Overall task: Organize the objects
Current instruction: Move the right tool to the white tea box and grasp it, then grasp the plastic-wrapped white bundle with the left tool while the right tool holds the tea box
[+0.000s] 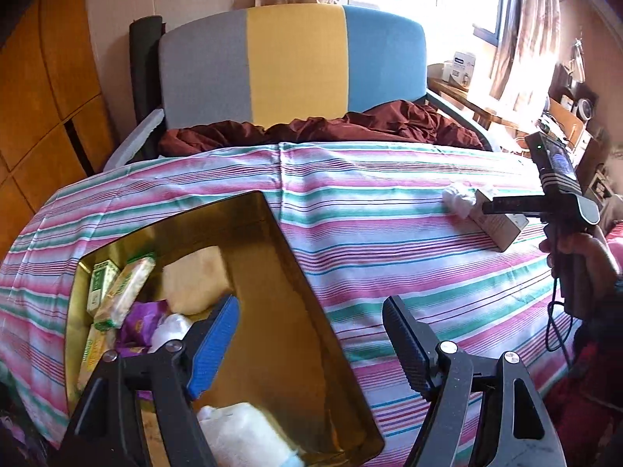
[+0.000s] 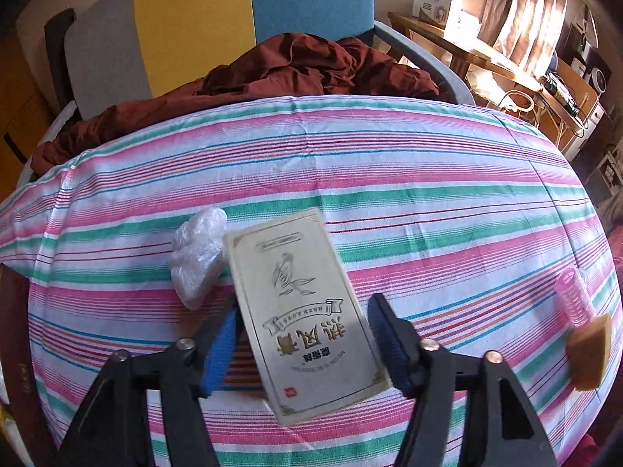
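Note:
A gold metal tin (image 1: 296, 284) sits on the striped bedcover at the left. It holds green packets (image 1: 117, 295), a purple wrapper, a tan block and white wrapped items. My left gripper (image 1: 311, 338) is open and empty, hovering over the tin's right edge. My right gripper (image 2: 303, 334) straddles a cream box with printed Chinese text (image 2: 300, 311); its jaws stand on either side of the box, which is tilted, and contact is unclear. In the left wrist view the box (image 1: 498, 225) shows at the right gripper's tips. A crumpled clear plastic bag (image 2: 198, 257) lies beside the box.
A pink hair curler (image 2: 576, 299) and a tan sponge block (image 2: 592, 350) lie at the bed's right edge. A maroon cloth (image 2: 272, 74) is heaped at the far side before a grey, yellow and blue headboard (image 1: 296, 62). A wooden desk (image 2: 486, 54) stands at the right.

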Motion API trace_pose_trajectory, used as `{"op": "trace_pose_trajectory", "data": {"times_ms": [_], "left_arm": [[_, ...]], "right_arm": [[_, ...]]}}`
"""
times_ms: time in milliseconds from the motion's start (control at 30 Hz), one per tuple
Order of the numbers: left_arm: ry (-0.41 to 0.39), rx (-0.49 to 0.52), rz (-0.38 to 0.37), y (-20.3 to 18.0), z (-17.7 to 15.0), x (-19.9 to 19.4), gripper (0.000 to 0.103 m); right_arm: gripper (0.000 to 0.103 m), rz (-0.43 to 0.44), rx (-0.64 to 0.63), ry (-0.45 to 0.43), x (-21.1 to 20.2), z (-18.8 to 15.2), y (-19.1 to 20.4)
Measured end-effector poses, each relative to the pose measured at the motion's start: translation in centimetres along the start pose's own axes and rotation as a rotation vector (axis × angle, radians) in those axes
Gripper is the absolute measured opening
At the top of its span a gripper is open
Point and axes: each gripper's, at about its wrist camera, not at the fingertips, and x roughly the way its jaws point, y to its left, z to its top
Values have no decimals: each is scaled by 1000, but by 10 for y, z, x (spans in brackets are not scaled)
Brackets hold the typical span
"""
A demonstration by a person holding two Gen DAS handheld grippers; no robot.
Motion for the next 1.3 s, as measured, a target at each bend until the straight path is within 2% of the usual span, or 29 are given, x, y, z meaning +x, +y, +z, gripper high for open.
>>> {"op": "trace_pose_trajectory", "data": {"times_ms": [67,167,467,633,900,1100,1200,1267,1300], "left_arm": [[10,11,-32,-13,8,7,77],[20,27,-67,-33,20,18,77],[81,77,-128,-93,55,79,76],[125,43,-201,-119,77,115,74],[144,37,-263,-166,109,166,71],[174,16,-270,-188,127,204,59],[194,36,-255,-198,129,222,55],[230,49,-235,-201,125,236,37],[230,56,-232,-200,122,239,37]], "right_arm": [[51,0,26,12,-4,-2,-7],[51,-73,53,37,-4,-5,-17],[51,-76,168,79,-3,-4,-47],[51,-84,199,89,-1,-3,-54],[52,-75,209,108,2,-4,-57],[52,-79,198,126,6,-5,-56],[52,-86,185,136,9,-6,-55],[52,-84,184,144,11,-7,-56],[52,-82,184,150,12,-8,-56]]}}
